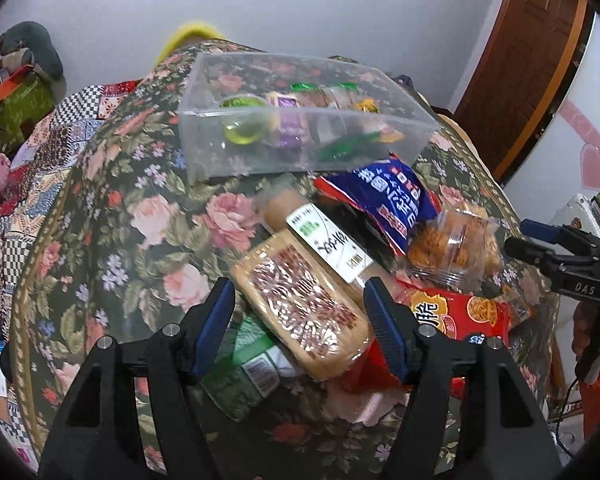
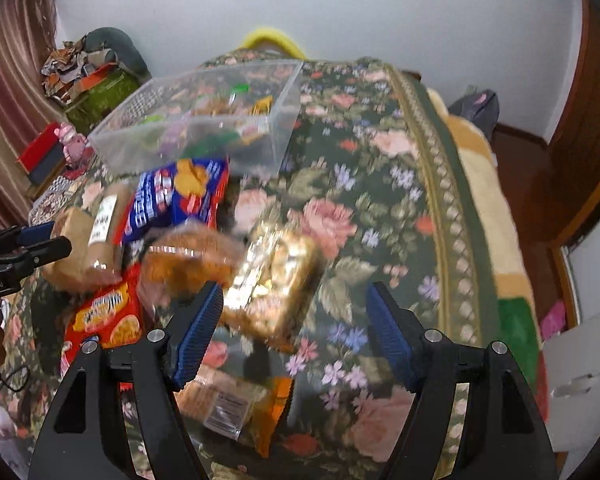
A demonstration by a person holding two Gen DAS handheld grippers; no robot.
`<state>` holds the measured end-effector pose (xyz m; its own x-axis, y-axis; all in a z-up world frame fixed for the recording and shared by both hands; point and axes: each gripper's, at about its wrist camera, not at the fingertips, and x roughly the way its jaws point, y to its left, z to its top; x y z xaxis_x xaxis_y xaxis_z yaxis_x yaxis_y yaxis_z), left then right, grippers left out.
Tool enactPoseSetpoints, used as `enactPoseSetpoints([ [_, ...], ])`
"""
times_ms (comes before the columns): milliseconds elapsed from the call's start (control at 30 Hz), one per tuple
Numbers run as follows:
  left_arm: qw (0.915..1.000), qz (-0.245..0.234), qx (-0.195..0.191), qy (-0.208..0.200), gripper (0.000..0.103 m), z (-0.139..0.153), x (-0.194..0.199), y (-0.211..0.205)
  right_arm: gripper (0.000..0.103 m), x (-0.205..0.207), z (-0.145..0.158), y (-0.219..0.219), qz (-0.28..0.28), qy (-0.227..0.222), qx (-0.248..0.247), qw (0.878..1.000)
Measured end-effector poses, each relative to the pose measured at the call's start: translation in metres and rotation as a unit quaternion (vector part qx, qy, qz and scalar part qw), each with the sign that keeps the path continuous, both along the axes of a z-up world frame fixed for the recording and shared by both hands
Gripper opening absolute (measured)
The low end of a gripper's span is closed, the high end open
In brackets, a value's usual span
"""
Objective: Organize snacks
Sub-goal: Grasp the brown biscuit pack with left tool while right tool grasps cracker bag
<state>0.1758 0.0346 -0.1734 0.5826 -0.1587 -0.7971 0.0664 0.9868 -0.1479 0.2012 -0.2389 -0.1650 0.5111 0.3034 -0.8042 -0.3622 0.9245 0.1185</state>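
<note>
A clear plastic box (image 1: pixel 300 140) with several small snacks inside stands at the far side of the floral table; it also shows in the right wrist view (image 2: pixel 196 136). My left gripper (image 1: pixel 300 300) is open, its jaws on either side of a tan biscuit pack (image 1: pixel 304 304) that lies on the pile. Beside it lie a brown tube pack (image 1: pixel 324 244), a blue bag (image 1: pixel 392 200), a clear tub of fried snacks (image 1: pixel 452 248) and a red bag (image 1: pixel 468 312). My right gripper (image 2: pixel 294 308) is open and empty above a golden snack pack (image 2: pixel 272 284).
A floral cloth (image 2: pixel 380 200) covers the table, whose right edge runs down past a yellow blanket (image 2: pixel 484 200). A green pack (image 1: pixel 244 368) lies under my left gripper. An orange pack (image 2: pixel 236 404) lies near my right gripper. Boxes and clutter (image 2: pixel 92 80) stand at the far left.
</note>
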Motion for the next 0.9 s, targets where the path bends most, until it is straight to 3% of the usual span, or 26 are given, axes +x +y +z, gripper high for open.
enactPoseSetpoints([
  [333, 0.9998, -0.002, 0.014, -0.014, 0.067, -0.002, -0.008, 0.004, 0.071, 0.011, -0.026, 0.02, 0.017, 0.032, -0.005, 0.999],
  [433, 0.9998, -0.002, 0.006, -0.017, 0.06, -0.001, -0.012, 0.009, 0.069, 0.013, -0.032, 0.018, 0.019, 0.037, -0.004, 0.999],
  [600, 0.9996, 0.003, 0.014, -0.024, 0.042, 0.001, -0.013, 0.01, 0.044, 0.02, -0.034, 0.009, 0.004, 0.041, 0.005, 0.999],
  [900, 0.9993, 0.012, 0.014, -0.034, 0.036, 0.008, -0.013, 0.014, 0.042, 0.016, -0.016, -0.004, -0.012, 0.011, 0.004, 1.0],
])
